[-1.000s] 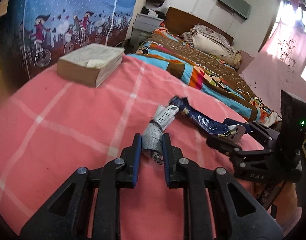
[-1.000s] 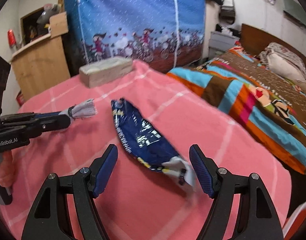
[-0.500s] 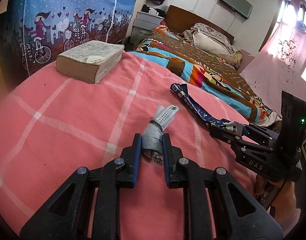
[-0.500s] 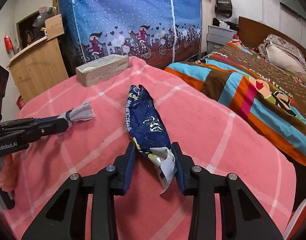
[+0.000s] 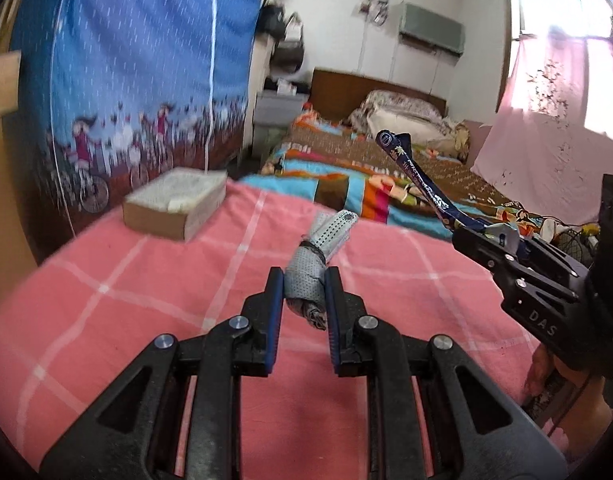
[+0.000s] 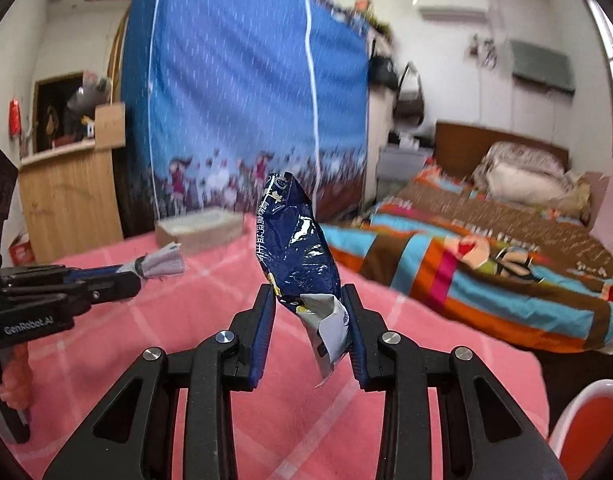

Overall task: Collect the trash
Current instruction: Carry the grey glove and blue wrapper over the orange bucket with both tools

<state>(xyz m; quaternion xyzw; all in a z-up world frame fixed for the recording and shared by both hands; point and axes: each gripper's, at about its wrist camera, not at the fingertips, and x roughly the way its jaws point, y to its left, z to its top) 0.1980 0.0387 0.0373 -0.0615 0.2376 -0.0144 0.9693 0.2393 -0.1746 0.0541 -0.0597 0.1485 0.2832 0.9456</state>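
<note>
Both your grippers have lifted their trash off the pink cloth (image 5: 106, 300). Left gripper (image 5: 304, 300) fingers pinch tight on the grey wad (image 5: 314, 272); right gripper (image 6: 308, 320) clamps the blue wrapper (image 6: 296, 248), held upright w/ nothing under it. Book (image 5: 178, 204) sits behind.

Left claw (image 5: 304, 300) has its blue-padded fingers pressed together on a grey wad, held level and pointing forward; right claw (image 6: 308, 320), to its right, pinches a wrapper's lower end, angled upward, fingers nearly closed
</note>
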